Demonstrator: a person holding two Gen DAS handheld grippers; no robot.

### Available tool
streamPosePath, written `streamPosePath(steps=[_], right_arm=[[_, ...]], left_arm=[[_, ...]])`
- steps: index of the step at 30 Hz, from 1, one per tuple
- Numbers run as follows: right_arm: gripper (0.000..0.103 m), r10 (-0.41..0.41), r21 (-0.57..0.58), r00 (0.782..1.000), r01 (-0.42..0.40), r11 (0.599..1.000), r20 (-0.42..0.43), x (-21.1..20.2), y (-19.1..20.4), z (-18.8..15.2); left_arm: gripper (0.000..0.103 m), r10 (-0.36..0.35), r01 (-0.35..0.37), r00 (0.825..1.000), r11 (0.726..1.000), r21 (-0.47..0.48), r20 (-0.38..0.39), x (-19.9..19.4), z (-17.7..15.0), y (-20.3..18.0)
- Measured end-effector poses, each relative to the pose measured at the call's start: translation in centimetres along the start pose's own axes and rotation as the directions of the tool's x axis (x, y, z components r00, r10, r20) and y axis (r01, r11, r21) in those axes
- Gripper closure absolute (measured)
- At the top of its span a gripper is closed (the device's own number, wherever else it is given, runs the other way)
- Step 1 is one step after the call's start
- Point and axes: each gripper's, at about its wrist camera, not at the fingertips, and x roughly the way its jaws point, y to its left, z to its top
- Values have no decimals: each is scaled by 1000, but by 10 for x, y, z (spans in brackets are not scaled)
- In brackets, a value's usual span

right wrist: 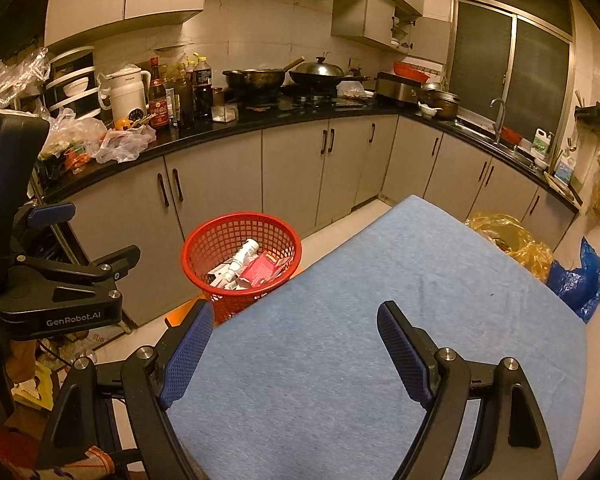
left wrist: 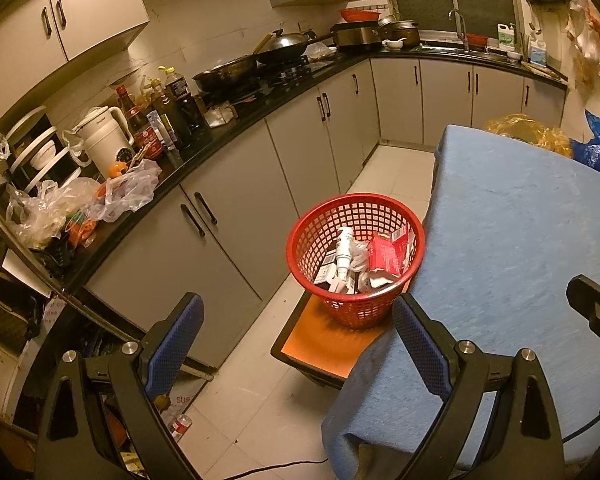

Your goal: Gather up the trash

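A red mesh basket (left wrist: pixel 312 236) (right wrist: pixel 204 248) stands on an orange-topped stool (left wrist: pixel 320 344) beside the table. It holds a white bottle (left wrist: pixel 344 252) (right wrist: pixel 242 258), a red carton (left wrist: pixel 388 256) (right wrist: pixel 260 270) and several crumpled wrappers. My left gripper (left wrist: pixel 296 316) is open with nothing between its blue pads, hanging over the floor in front of the basket. My right gripper (right wrist: pixel 296 324) is open and empty above the blue tablecloth (right wrist: pixel 380 312) (left wrist: pixel 520 248). The left gripper's body (right wrist: pixel 60 280) shows at the left of the right wrist view.
An L-shaped black counter (left wrist: pixel 260 108) with grey cabinets runs behind, crowded with woks, bottles, a white kettle (left wrist: pixel 104 136) and plastic bags. Yellow (right wrist: pixel 508 240) and blue bags (right wrist: pixel 576 280) sit past the table's far end. Clutter and a cable lie on the tiled floor at left.
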Motion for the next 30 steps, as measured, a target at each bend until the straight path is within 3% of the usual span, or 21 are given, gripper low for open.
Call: streamPosePath(steps=[30], right_arm=[[16, -21, 8, 999, 22, 1000, -38, 9, 5, -4]], left_arm=[[8, -30, 31, 999, 999, 27, -31, 13, -3, -2]])
